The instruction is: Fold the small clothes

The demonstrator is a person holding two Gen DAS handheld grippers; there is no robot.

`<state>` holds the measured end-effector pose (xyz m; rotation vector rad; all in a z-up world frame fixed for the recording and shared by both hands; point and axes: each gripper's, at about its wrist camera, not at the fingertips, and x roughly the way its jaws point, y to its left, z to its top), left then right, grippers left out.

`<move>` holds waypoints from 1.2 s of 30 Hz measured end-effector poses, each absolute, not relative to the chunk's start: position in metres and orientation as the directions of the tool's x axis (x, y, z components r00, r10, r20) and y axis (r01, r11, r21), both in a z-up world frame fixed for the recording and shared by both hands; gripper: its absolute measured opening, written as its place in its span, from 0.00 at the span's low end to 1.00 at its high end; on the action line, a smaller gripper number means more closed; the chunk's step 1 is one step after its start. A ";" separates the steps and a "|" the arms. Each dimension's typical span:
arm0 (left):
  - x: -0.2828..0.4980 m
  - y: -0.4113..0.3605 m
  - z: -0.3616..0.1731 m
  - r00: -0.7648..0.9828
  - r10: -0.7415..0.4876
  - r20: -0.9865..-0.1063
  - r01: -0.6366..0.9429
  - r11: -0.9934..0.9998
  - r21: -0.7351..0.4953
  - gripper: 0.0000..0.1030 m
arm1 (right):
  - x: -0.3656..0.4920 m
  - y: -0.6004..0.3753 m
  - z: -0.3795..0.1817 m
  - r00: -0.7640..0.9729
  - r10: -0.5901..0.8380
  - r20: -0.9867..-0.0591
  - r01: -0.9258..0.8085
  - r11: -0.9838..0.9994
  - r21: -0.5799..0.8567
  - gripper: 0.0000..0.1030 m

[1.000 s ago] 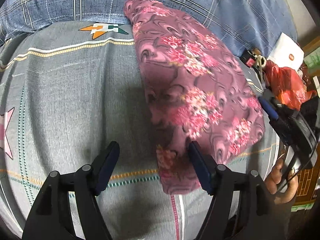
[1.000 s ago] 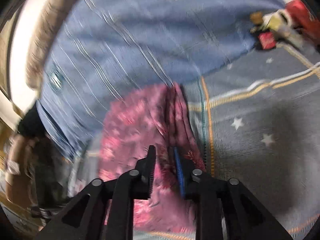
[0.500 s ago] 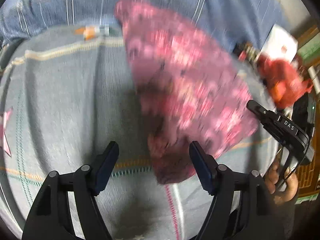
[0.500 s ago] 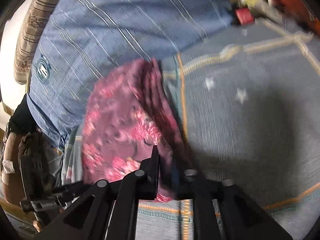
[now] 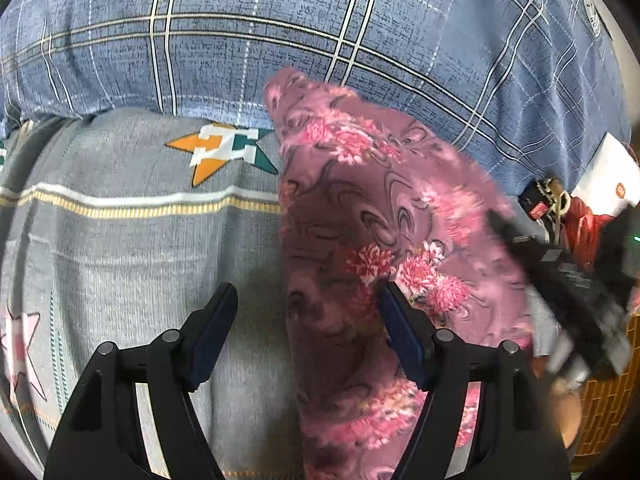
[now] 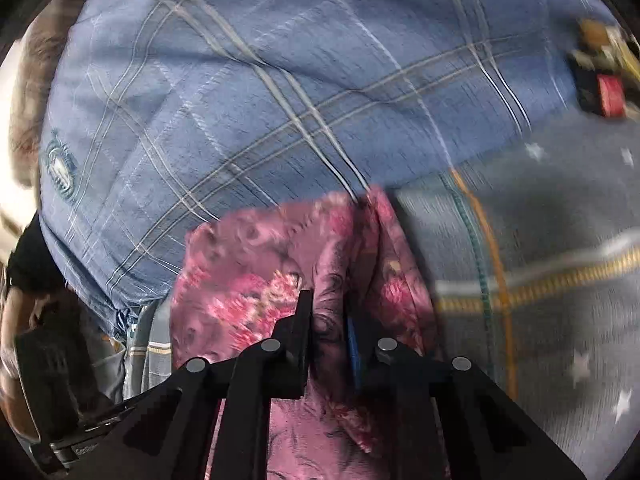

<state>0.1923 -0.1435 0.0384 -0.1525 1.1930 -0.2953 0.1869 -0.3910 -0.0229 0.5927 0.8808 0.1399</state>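
Note:
A small pink floral garment (image 5: 380,240) lies on a grey bedsheet (image 5: 132,248), its far corner on a blue plaid quilt (image 5: 280,40). My left gripper (image 5: 308,320) is open, its left finger over bare sheet, its right finger over the garment. My right gripper (image 6: 328,320) is shut on a pinched fold of the garment (image 6: 256,272) and holds that edge up. The right gripper also shows blurred at the right edge of the left wrist view (image 5: 568,280).
The grey sheet has star prints and a yellow-white stripe (image 5: 140,204). Keys, a red bag and a white box (image 5: 600,176) lie at the right, by the quilt's edge. A red tag (image 6: 608,96) shows far right in the right wrist view.
The garment has shifted toward me and now reaches under my left gripper's right finger. My right gripper stays shut on the fold and has swung with it.

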 end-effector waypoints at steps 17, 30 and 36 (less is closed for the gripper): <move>0.186 -0.152 0.032 0.337 -0.291 -0.895 0.138 0.956 -0.259 0.71 | 0.149 -0.362 -0.034 0.541 0.272 -0.796 0.071 0.928 0.365 0.30; 0.173 -0.117 0.025 0.292 -0.366 -0.883 0.119 0.930 -0.347 0.75 | 0.114 -0.414 -0.008 0.586 0.252 -0.770 0.163 0.894 0.416 0.49; 0.182 -0.104 0.011 0.225 -0.466 -0.856 0.044 0.882 -0.468 0.77 | 0.114 -0.446 -0.028 0.563 0.454 -0.691 0.161 0.759 0.631 0.58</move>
